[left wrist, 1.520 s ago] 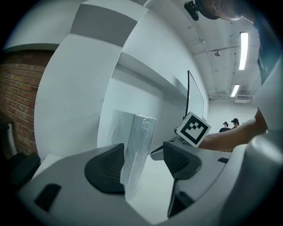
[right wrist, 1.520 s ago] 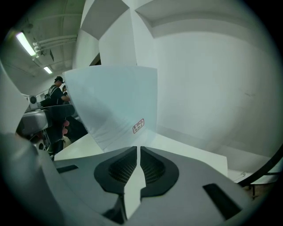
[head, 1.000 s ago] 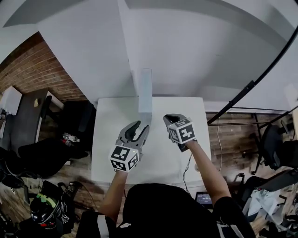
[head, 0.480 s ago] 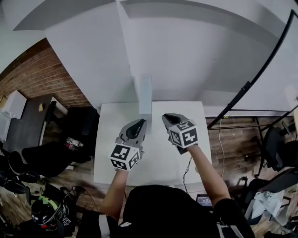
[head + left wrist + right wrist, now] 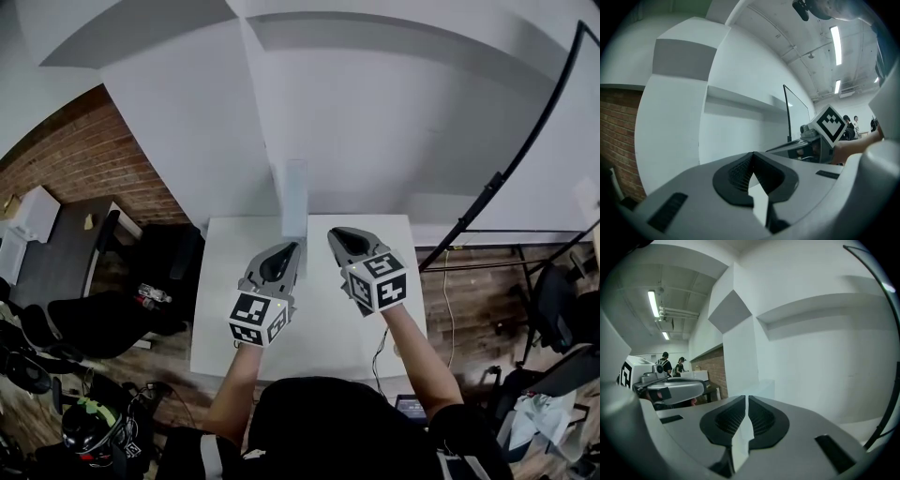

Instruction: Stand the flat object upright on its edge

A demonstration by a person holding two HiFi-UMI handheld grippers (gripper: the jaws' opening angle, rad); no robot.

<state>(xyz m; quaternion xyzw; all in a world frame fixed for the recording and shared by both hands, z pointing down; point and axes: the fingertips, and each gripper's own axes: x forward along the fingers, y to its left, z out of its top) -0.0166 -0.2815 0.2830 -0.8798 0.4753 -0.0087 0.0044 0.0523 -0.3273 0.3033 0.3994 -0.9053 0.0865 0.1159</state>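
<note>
One upright flat board (image 5: 294, 199) stands part-hidden behind two empty grippers, the left gripper (image 5: 282, 256) just closed, the right gripper (image 5: 345, 240) shut, above one table (image 5: 220, 281).

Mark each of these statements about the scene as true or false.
1. The left tool is shut and empty. True.
2. The right tool grips the flat object. False: it is shut on nothing, and the flat object stands apart from it.
3. The flat object lies flat on the table. False: it stands upright near the far edge of the table.
4. A brick wall shows at the left of the head view. True.
</note>
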